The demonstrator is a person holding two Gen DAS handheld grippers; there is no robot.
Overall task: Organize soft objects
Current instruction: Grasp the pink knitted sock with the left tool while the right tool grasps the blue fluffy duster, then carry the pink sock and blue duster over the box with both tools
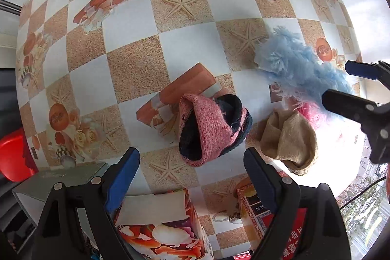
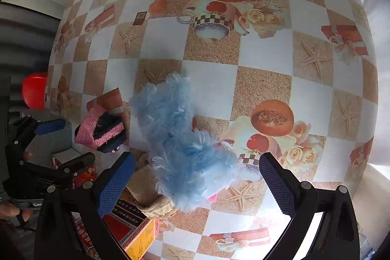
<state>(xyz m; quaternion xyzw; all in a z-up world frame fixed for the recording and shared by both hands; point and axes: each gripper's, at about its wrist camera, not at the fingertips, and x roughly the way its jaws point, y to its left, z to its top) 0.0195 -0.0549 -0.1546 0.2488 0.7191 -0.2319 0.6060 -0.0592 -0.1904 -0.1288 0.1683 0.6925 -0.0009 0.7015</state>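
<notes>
A pink and navy knit sock (image 1: 209, 128) lies crumpled on the checkered tablecloth (image 1: 136, 45). My left gripper (image 1: 190, 177) is open, just short of it and above it. A beige sock (image 1: 290, 140) lies to its right. A fluffy light-blue soft item (image 2: 180, 138) with a pink part under it lies beside the beige sock (image 2: 151, 189). My right gripper (image 2: 195, 184) is open with the blue fluff between its jaws; it also shows in the left wrist view (image 1: 351, 89). The pink sock also shows in the right wrist view (image 2: 100, 128).
A floral-print box (image 1: 160, 223) and a red and yellow printed box (image 2: 131, 226) stand at the near table edge under the grippers. A grey box (image 1: 63, 177) is at the lower left. A red chair (image 1: 12, 157) stands off the table at left.
</notes>
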